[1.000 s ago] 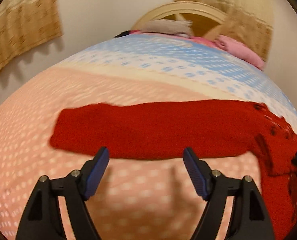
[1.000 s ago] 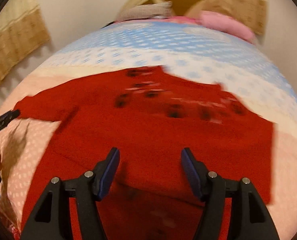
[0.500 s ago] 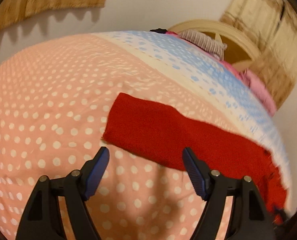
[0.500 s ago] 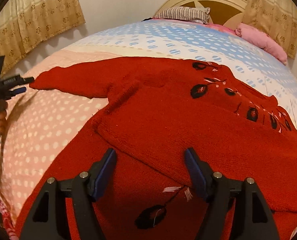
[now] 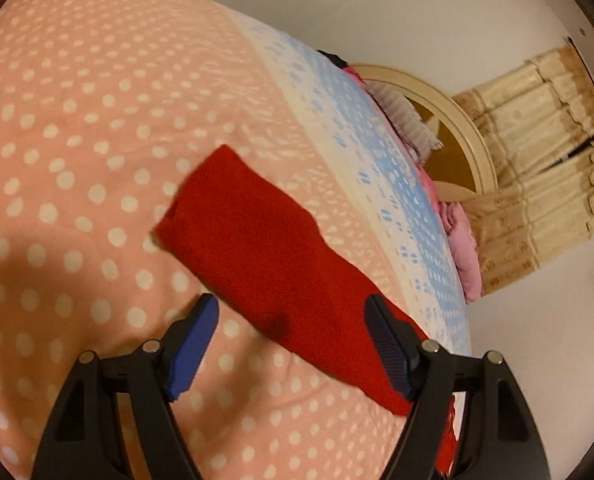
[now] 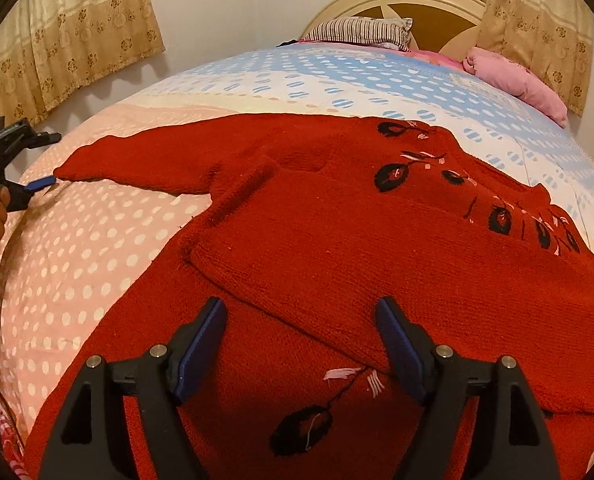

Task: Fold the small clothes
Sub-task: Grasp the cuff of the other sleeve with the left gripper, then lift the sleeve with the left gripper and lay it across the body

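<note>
I see the red sweater (image 6: 377,240) flat on the polka-dot bed (image 6: 97,240); curtains (image 6: 65,40) flank the headboard (image 6: 409,4). Left gripper (image 5: 291,340) fingers spread; right gripper (image 6: 301,344) fingers just opened, pinching nothing.

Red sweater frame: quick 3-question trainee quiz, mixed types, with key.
1. True or false: the left gripper is closed on the sleeve.
2. Multiple choice: the red sweater lies on (A) a wooden table, (B) a dotted bedspread, (C) the floor.
3. Fill in: the sweater's dark embroidered flowers run toward the ___ .

Key
1. False: both pads stand apart over the sleeve, which lies flat.
2. B.
3. Collar. The right gripper, also open with jaws just widening, hovers over a folded edge of the sweater.
</note>
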Demonstrator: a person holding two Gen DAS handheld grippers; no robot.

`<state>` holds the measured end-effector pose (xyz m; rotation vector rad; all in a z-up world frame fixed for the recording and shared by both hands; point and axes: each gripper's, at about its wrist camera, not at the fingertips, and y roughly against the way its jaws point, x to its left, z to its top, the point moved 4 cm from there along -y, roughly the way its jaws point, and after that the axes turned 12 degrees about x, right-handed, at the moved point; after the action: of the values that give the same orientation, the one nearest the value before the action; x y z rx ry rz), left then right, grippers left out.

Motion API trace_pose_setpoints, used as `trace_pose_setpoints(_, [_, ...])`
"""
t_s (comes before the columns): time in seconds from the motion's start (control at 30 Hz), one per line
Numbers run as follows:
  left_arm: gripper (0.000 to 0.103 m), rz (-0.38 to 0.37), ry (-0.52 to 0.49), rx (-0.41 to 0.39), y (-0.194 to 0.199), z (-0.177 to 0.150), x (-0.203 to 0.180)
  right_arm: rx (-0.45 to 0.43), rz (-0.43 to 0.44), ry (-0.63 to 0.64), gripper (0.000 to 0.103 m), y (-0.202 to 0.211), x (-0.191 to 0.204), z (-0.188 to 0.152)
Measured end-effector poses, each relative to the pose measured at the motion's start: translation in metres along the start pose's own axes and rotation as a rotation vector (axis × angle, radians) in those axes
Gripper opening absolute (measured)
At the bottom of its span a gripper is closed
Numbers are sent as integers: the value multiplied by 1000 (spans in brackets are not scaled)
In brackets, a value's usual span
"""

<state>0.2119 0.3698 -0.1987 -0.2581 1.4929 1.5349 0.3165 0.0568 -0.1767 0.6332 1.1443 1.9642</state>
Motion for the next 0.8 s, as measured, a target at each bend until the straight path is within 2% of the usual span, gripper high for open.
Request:
trace_pose_setpoints(0.07, [71,0,25,-38,-1,6,6,-1,-3,0,79,0,0,0])
trace_pose_setpoints(0.27, [71,-8,28,-122,-1,19,11,-3,-16,2,81,1,0,-1])
trace_pose_setpoints(0.37, [63,14,22,-146,-2,24,11,-4,-21,1,82,1,0,-2])
trace_pose_setpoints(0.4, [52,20,23,-148,-4,25,10,-4,-22,0,82,2,0,-2])
trace_pose_setpoints(0.43, [35,21,27,-141,-5,27,11,-4,-23,-1,82,2,0,-2])
trace_pose_setpoints(0.47, [26,13,36,-125,-8,28,15,-4,-24,-2,83,2,0,-2])
trace_pose_setpoints(0.5, [9,9,40,-115,-9,28,17,-4,-26,-3,83,2,0,-2])
trace_pose_setpoints(0.53, [6,12,36,-111,-10,28,18,-4,-25,-5,83,2,-1,-2])
trace_pose_setpoints(0.67, [6,-17,-5,-98,-1,25,15,-4,-22,-8,84,2,-1,-2])
trace_pose_setpoints(0.8, [5,-26,-71,-89,10,22,-9,-3,-22,-10,84,2,-1,-2])
